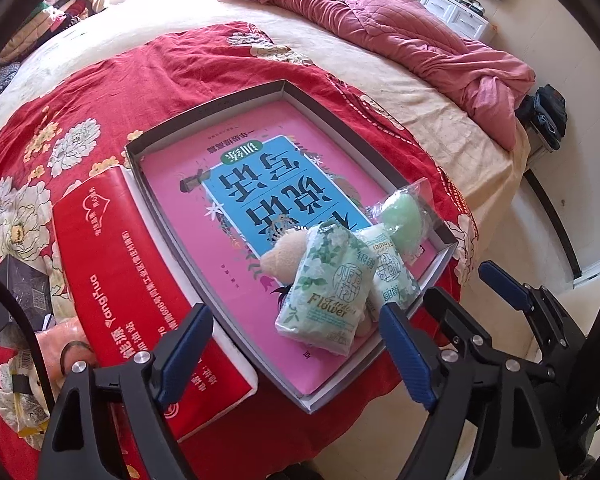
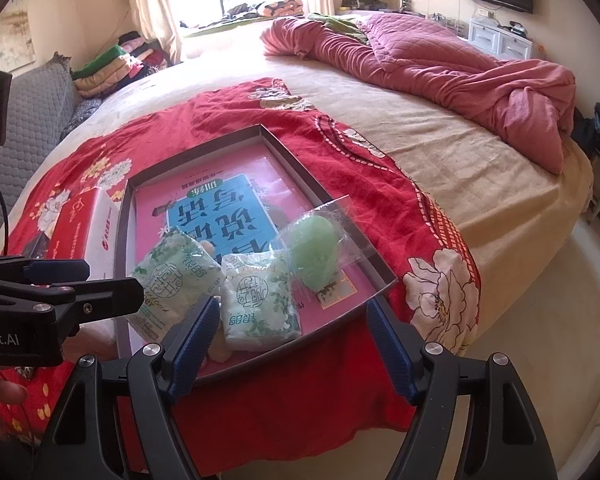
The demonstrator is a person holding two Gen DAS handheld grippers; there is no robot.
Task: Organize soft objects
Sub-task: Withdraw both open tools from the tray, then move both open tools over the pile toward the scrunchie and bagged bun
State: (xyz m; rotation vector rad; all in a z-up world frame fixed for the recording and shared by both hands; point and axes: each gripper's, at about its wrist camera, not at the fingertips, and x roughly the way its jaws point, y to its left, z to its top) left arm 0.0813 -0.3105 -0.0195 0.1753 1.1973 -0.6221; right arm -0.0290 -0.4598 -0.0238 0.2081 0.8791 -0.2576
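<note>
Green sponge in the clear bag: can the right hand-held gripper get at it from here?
Probably yes. The green sponge lies on top at the tray's near right corner, uncovered, and the right hand-held gripper is open and empty just short of it. Only the low tray wall lies between.

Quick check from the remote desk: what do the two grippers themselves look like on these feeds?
Both the left gripper and right gripper share one build: black angular frames, silver screws, ribbed blue fingers. The left one's body, seen from the right wrist, bears white "obot.AI" lettering.
</note>
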